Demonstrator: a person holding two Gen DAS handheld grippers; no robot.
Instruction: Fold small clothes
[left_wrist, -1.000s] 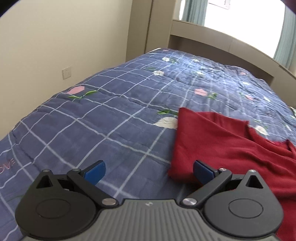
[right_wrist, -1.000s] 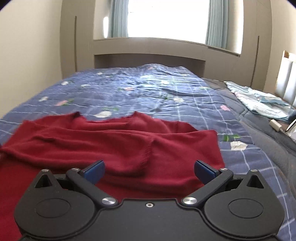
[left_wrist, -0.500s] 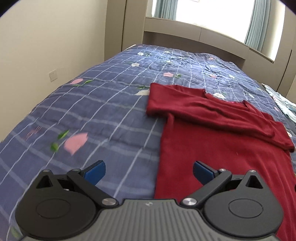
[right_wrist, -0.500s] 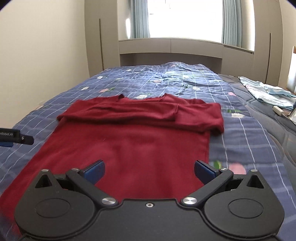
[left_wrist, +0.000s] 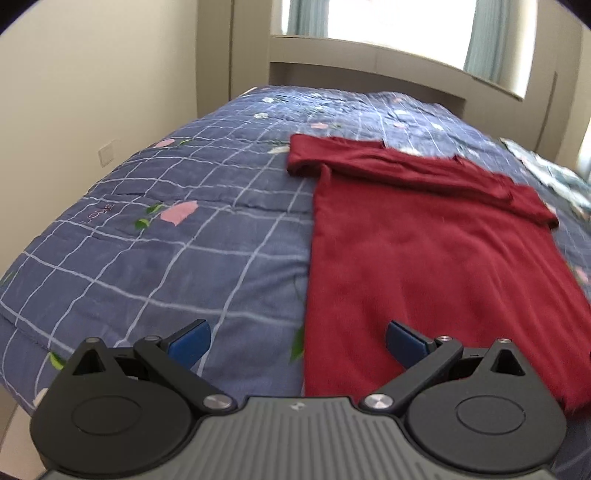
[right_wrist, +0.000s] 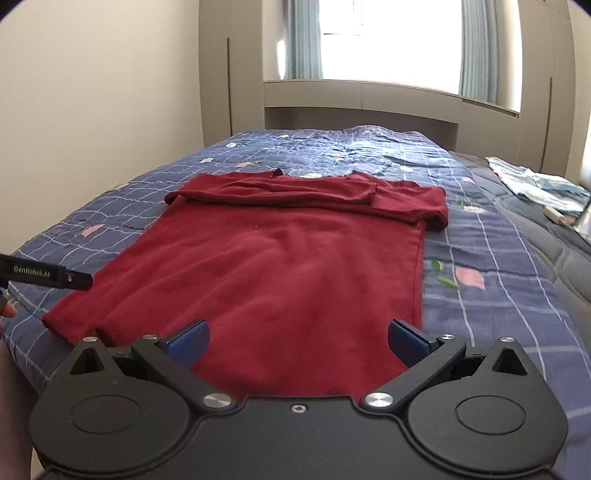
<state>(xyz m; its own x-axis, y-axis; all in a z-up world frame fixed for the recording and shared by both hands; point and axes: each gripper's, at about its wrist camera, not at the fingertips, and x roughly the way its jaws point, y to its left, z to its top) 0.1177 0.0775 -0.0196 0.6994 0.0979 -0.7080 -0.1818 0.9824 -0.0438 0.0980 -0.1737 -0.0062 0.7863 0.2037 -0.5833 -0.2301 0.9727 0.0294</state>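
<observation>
Wall socket (left_wrist: 106, 152): sitting on the cream wall at the far left of the left wrist view.
Quilt (left_wrist: 155, 258): blue, checked with white lines and scattered with pink and white flowers, covering the bed and showing bare to the left of the garment.
Left gripper (left_wrist: 295, 341): hovering over the near edge of the bed, straddling the garment's left edge; its jaws are standing wide apart and holding nothing.
Red sweater (right_wrist: 280, 258): lying flat on the quilt, hem toward the cameras, its sleeves folded across the far end into a band.
Right gripper (right_wrist: 297, 341): hanging above the hem of the sweater, jaws spread wide with only cloth showing between the blue pads (right_wrist: 188, 341).
Pale blue cloth (right_wrist: 535, 184): lying crumpled at the far right of the bed, well apart from the sweater.
Window (right_wrist: 388, 40): glowing bright beyond the bed, curtains hanging at both sides.
</observation>
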